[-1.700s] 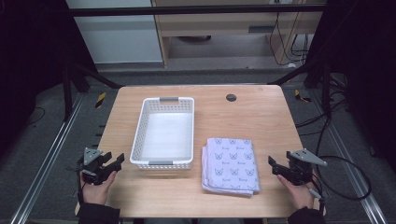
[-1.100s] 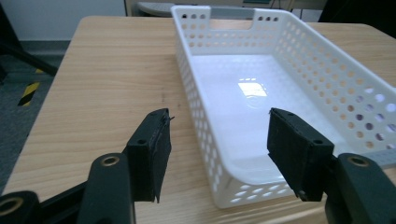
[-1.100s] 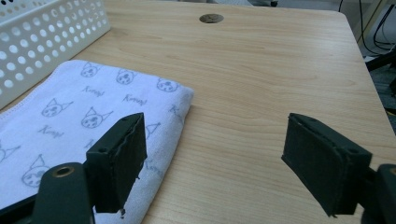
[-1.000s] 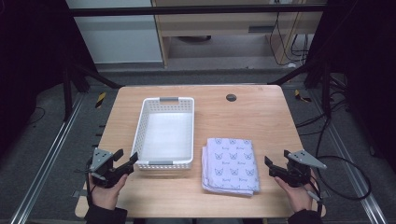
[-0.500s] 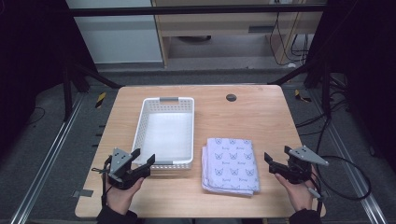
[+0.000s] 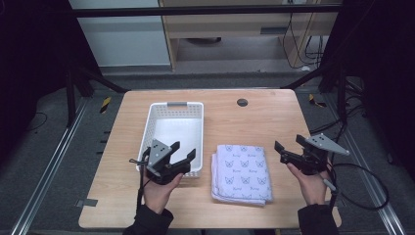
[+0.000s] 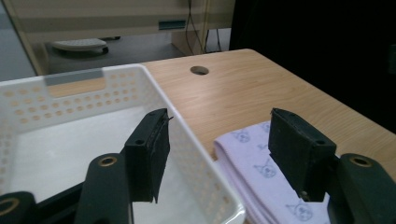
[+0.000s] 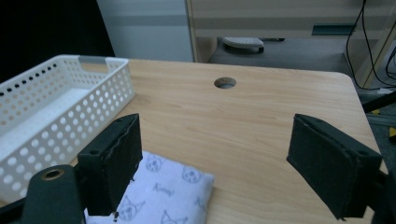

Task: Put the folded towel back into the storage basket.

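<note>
A white perforated basket (image 6: pixel 147 132) stands left of centre on the wooden table, with nothing in it. To its right lies a folded white cloth (image 6: pixel 242 174) printed with small cat faces. My left gripper (image 6: pixel 183 151) hovers open over the basket's near right corner. In the left gripper view its jaws (image 7: pixel 217 121) straddle the basket wall (image 7: pixel 187 121), one over the basket floor and one over the cloth (image 7: pixel 261 158). My right gripper (image 6: pixel 286 147) is open, right of the cloth and above the table. In the right gripper view its jaws (image 8: pixel 217 126) frame bare wood beyond the cloth (image 8: pixel 168 186).
A round cable hole (image 6: pixel 242 102) sits near the table's far edge. The table (image 6: pixel 274 122) has bare wood between the cloth and the hole. Dark frame posts and cables stand on the floor right of the table. The basket (image 8: pixel 93 93) lies to the left in the right gripper view.
My left gripper has travelled right from the table's left edge to the basket's near right corner. My right gripper has lifted a little and stays right of the cloth.
</note>
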`<state>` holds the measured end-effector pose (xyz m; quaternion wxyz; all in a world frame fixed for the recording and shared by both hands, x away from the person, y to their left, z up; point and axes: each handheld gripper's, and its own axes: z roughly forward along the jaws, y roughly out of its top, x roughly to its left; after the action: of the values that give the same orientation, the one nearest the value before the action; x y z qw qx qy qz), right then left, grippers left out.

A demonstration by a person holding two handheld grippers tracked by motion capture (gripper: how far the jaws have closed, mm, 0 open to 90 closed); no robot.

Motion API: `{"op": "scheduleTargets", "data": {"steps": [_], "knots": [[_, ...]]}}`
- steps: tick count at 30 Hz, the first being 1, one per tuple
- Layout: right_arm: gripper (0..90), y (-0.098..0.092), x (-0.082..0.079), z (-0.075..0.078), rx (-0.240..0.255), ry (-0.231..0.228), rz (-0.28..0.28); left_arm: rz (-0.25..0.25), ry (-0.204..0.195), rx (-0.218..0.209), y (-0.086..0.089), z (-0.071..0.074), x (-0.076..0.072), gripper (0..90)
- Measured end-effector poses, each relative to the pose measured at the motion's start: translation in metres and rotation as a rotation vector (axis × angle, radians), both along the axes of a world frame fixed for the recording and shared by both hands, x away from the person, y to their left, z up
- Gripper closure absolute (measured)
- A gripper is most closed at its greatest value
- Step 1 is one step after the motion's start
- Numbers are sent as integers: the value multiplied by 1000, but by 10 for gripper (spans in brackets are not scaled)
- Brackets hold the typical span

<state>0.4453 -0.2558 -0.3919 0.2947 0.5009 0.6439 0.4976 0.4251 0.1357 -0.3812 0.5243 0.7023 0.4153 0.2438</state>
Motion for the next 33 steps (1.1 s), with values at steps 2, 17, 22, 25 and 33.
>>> {"op": "scheduleTargets", "data": {"steps": [2, 17, 22, 25, 33], "knots": [[178, 1, 2, 2, 14, -1, 6, -4, 0, 2, -5, 0, 0, 376], [188, 29, 32, 1, 36, 49, 50, -56, 80, 52, -49, -37, -20, 436], [218, 39, 38, -10, -7, 100, 59, -87, 100, 56, -58, -49, -27, 445], [222, 39, 39, -12, 8, 93, 58, -91, 105, 60, -60, -52, -29, 454], [250, 39, 40, -35, 19, 125, 36, -104, 146, 67, -65, -70, -34, 477]]}}
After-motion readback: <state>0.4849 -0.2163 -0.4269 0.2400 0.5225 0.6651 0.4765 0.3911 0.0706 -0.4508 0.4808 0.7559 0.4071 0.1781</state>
